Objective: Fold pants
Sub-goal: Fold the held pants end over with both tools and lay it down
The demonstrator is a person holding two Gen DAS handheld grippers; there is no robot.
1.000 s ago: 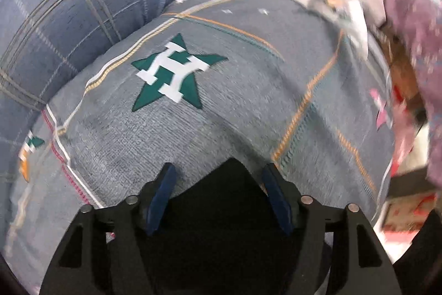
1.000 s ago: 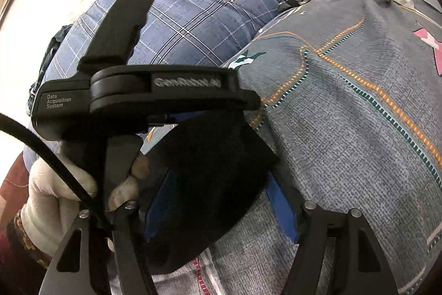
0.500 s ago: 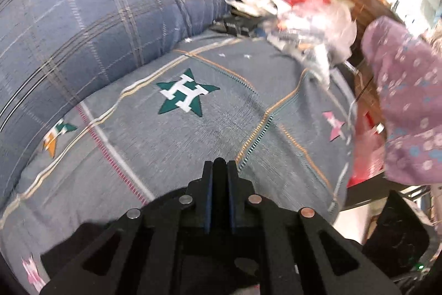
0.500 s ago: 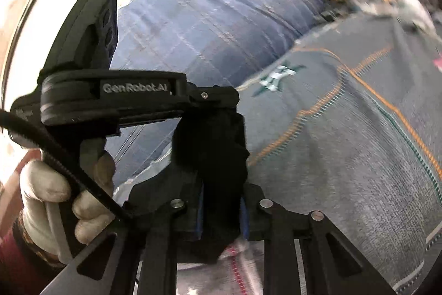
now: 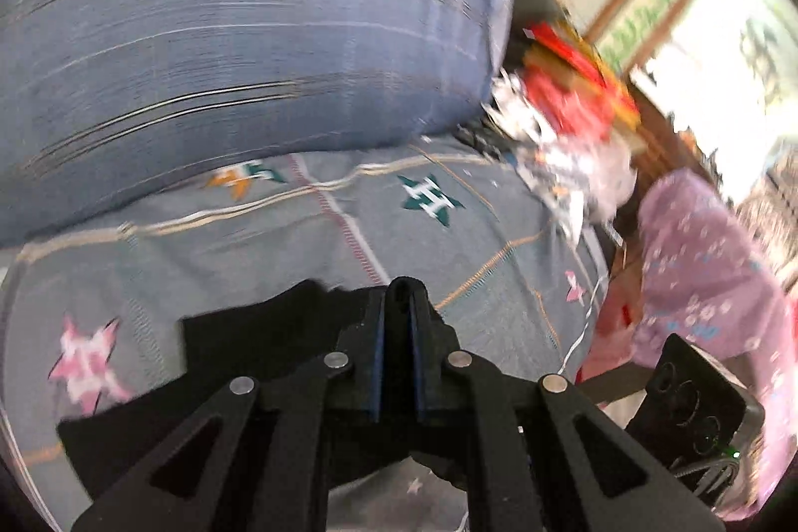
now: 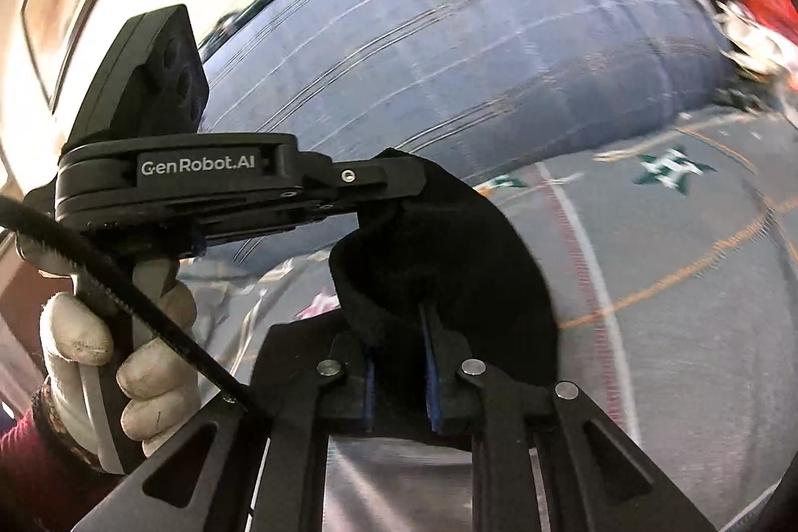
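Observation:
The black pants (image 5: pixel 249 347) hang over a grey bedsheet with star prints (image 5: pixel 279 243). My left gripper (image 5: pixel 397 307) is shut on a bunch of the black cloth and holds it above the sheet. In the right wrist view my right gripper (image 6: pixel 399 332) is shut on another part of the pants (image 6: pixel 449 263), which bulge up between and above the blue pads. The left gripper (image 6: pixel 389 178) shows there too, held by a gloved hand (image 6: pixel 124 357), pinching the same cloth just up and left of my right gripper.
A big blue plaid pillow (image 5: pixel 224 48) lies along the far side of the bed. A heap of red and white clutter (image 5: pixel 563 133) sits at the far right corner. A pink flowered cloth (image 5: pixel 713 263) stands by the right edge of the bed.
Both grippers closed on the black pants and lifted them off the sheet. The views have risen and tilted back, so the bed looks farther away.

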